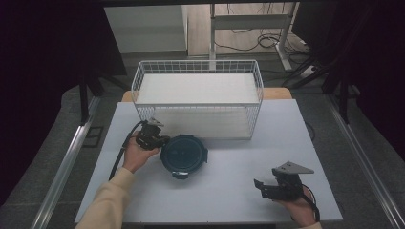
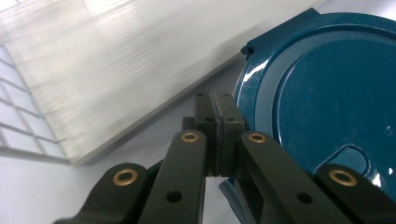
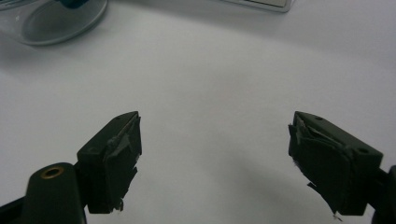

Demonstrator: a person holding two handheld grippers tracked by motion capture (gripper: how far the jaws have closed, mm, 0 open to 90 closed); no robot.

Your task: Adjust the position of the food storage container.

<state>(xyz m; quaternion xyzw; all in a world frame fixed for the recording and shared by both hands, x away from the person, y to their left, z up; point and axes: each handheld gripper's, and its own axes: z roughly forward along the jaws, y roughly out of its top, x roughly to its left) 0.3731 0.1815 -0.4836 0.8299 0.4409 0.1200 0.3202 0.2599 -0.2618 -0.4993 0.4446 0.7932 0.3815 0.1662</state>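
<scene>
A round container with a dark blue lid (image 1: 184,155) sits at the middle of the white table (image 1: 229,191). My left gripper (image 1: 161,141) lies at its left rim, held in a hand. In the left gripper view the left gripper (image 2: 217,100) is shut, pads pressed together with nothing seen between them, right beside the blue lid (image 2: 327,102). My right gripper (image 1: 260,186) rests low near the front right of the table, well apart from the container. Its jaws (image 3: 215,126) stand open over bare tabletop, and the container's clear glass wall (image 3: 56,21) shows far off at top left.
A white wire basket (image 1: 198,71) with a pale liner stands at the back of the table, just behind the container. Its liner panel (image 2: 116,60) is close to the left gripper. Black curtains and metal rails flank the table.
</scene>
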